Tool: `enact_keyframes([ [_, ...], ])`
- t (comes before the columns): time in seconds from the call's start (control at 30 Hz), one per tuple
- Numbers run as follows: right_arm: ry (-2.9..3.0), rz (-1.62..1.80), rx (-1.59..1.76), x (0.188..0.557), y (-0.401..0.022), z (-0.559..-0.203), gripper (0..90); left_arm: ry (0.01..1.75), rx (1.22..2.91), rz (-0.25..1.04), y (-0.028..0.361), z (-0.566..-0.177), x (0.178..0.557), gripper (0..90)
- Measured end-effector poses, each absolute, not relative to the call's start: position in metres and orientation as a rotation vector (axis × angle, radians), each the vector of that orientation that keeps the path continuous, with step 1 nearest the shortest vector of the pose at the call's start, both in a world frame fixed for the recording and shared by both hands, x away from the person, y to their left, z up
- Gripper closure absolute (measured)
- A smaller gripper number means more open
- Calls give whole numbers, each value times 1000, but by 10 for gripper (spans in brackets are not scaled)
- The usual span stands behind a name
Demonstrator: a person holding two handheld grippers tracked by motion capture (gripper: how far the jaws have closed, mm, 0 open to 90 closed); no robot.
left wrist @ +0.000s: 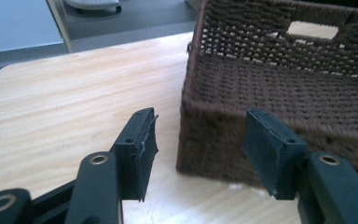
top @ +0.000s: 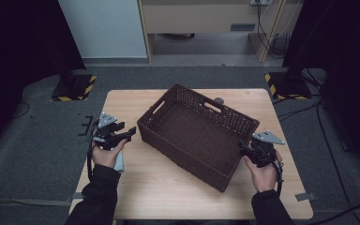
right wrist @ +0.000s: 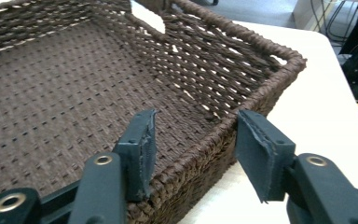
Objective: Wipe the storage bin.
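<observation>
- Wooden table (top: pixel 168 187) carries the wicker basket (top: pixel 197 133), skewed between both claws.
- Right gripper (right wrist: pixel 193 149) straddles the basket's rim, jaws apart, unclamped; a shallow bite could slip.
- Left gripper (left wrist: pixel 198 149) gapes just short of a corner; lifting unevenly may tip the basket.

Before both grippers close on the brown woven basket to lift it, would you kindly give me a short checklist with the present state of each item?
1. Right gripper straddles the rim of the brown woven basket, one pad inside, one outside: ok.
2. Right pads pressing on that wall: not ok, gaps show on both sides.
3. Left gripper astride the basket's wall: not ok, its jaws stand open before a corner, outside it.
4. Basket holds nothing: ok.
5. Basket fully on the light wooden table: ok.
</observation>
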State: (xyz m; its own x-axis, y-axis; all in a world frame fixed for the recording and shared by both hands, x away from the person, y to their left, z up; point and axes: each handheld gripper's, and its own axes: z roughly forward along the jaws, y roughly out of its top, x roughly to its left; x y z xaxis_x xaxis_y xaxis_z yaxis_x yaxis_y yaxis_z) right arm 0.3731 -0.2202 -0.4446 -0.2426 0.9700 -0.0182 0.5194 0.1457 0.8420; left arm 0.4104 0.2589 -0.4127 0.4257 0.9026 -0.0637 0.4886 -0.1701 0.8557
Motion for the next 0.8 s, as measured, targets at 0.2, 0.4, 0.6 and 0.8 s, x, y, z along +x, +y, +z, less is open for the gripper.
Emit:
enact_keyframes([
  [0.2,1833,998,1427,381,-225,-445,451,1200,1819,597,252,-414,429,448],
  [0.4,1872,981,1401,374,-221,-443,510,1187,1845,579,241,-422,446,478],
  [0.6,1868,1002,1416,379,-225,-443,509,1197,1916,580,231,-434,459,569],
  [0.8,1888,1061,1379,364,-222,-431,423,1208,1906,525,232,-435,456,693],
])
